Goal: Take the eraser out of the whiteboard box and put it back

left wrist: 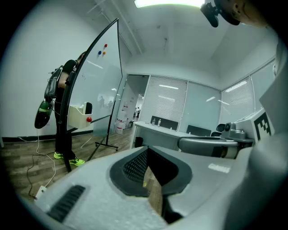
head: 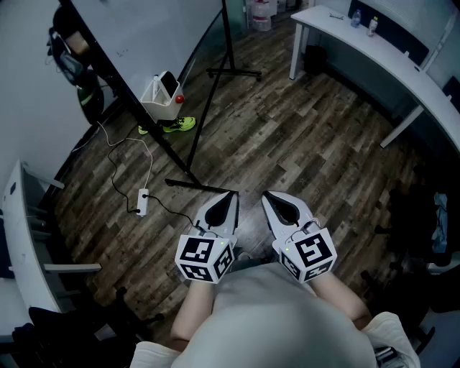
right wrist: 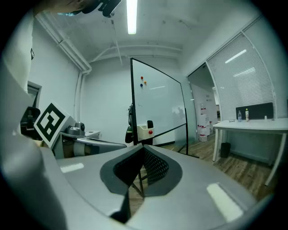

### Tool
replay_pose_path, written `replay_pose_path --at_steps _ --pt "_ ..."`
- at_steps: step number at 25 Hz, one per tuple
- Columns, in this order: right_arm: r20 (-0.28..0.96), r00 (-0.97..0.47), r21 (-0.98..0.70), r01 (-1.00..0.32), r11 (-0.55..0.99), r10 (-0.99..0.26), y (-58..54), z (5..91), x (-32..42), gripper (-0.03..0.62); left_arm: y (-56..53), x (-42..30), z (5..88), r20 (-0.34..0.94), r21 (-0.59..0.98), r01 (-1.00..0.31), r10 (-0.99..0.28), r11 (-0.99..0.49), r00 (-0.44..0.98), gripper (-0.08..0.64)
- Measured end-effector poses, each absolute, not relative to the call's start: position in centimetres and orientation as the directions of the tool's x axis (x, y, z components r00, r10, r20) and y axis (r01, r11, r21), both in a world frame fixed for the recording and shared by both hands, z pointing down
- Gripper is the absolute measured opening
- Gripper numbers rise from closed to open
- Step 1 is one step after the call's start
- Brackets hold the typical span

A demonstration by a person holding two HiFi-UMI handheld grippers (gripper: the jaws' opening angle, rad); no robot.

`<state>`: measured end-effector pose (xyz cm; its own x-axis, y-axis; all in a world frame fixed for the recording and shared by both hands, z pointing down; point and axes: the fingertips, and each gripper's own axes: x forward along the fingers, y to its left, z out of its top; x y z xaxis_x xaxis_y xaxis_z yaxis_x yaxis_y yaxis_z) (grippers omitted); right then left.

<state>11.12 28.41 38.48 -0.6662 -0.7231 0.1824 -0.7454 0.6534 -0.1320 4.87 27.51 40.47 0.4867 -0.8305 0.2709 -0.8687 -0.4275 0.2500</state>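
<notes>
- Both grippers are up at waist level, side by side. The left gripper (head: 231, 194) is clenched with nothing in it, and the right gripper (head: 267, 195) is likewise pinched closed and empty.
- The eraser (head: 169, 85) is over there, well apart from both. It stands on end in the box (head: 153, 100) hanging on the whiteboard (head: 144, 36). Its dark top pokes above the rim, with a red knob (head: 179, 98) just beside it.
- Handling, at a guess: light, a stiff body with a soft felt face, nothing fragile.
- Best hold, I'd say, is across the two broad faces of the part showing above the rim. From there a straight lift should clear the box walls.
- One caution: the board stands on a slim frame, so a hard shove on the box could rock it. A gentle approach looks wise.
- Underfoot is a dark wood-plank floor (head: 287, 136). A power strip (head: 143, 201) lies near the board's foot, something to step around.
- Someone else is standing behind the board, neon shoes (head: 177, 124) showing under it.
- The room is an open office. A long white tabletop (head: 374, 54) with bottles (head: 356, 18) runs off to the right, there are blinds (right wrist: 243, 76) on the glass wall, and a strip light (right wrist: 132, 15) is overhead.
</notes>
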Motion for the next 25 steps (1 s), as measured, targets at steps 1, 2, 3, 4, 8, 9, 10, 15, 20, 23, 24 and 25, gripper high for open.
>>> replay_pose_path --at_steps 1,2,3,4,8,9,10,15,20,23,24,25 --pt "0.182 -0.666 -0.131 -0.746 0.653 -0.724 28.4 38.5 11.0 0.003 27.5 4.7 40.5 0.271 0.251 -0.869 -0.831 -0.427 0.486 0.005" --pt "0.182 -0.665 -0.13 -0.746 0.653 -0.724 28.3 38.4 10.9 0.003 27.4 4.6 40.5 0.271 0.251 -0.869 -0.831 -0.426 0.486 0.005" --pt "0.182 -0.665 -0.129 -0.747 0.653 -0.725 28.3 38.4 10.8 0.004 27.4 4.5 40.5 0.271 0.251 -0.869 -0.831 -0.426 0.486 0.005" --pt "0.182 -0.664 -0.129 -0.747 0.652 -0.725 28.3 38.4 10.7 0.004 27.4 4.3 40.4 0.27 0.252 -0.869 -0.832 -0.425 0.485 0.005" --pt "0.183 -0.662 -0.125 -0.749 0.65 -0.727 28.1 38.5 10.2 0.003 27.2 3.7 40.4 0.268 0.252 -0.869 -0.832 -0.426 0.486 0.005" --pt "0.183 -0.662 -0.124 -0.749 0.65 -0.727 28.0 38.5 10.1 0.005 27.1 3.6 40.4 0.267 0.252 -0.869 -0.832 -0.427 0.486 0.005" --pt "0.183 -0.662 -0.123 -0.749 0.651 -0.727 28.0 38.4 10.0 0.004 27.1 3.5 40.4 0.266 0.252 -0.868 -0.832 -0.427 0.487 0.005" --pt "0.186 -0.664 -0.125 -0.747 0.653 -0.724 27.9 38.4 9.2 0.004 26.9 2.9 40.5 0.269 0.251 -0.867 -0.829 -0.43 0.49 0.005" --pt "0.156 -0.675 -0.166 -0.738 0.654 -0.721 27.6 38.2 8.1 0.005 26.8 1.7 40.7 0.276 0.257 -0.866 -0.826 -0.429 0.491 0.005" --pt "0.159 -0.673 -0.165 -0.739 0.653 -0.722 27.6 38.3 7.4 0.004 26.8 0.9 40.9 0.278 0.258 -0.864 -0.823 -0.433 0.496 0.005" --pt "0.16 -0.673 -0.167 -0.739 0.652 -0.722 27.7 38.4 7.2 0.005 26.8 0.7 41.0 0.28 0.259 -0.863 -0.821 -0.434 0.498 0.005" --pt "0.162 -0.673 -0.168 -0.74 0.652 -0.722 27.8 38.5 7.0 0.005 26.8 0.5 41.2 0.282 0.261 -0.862 -0.82 -0.435 0.499 0.005"
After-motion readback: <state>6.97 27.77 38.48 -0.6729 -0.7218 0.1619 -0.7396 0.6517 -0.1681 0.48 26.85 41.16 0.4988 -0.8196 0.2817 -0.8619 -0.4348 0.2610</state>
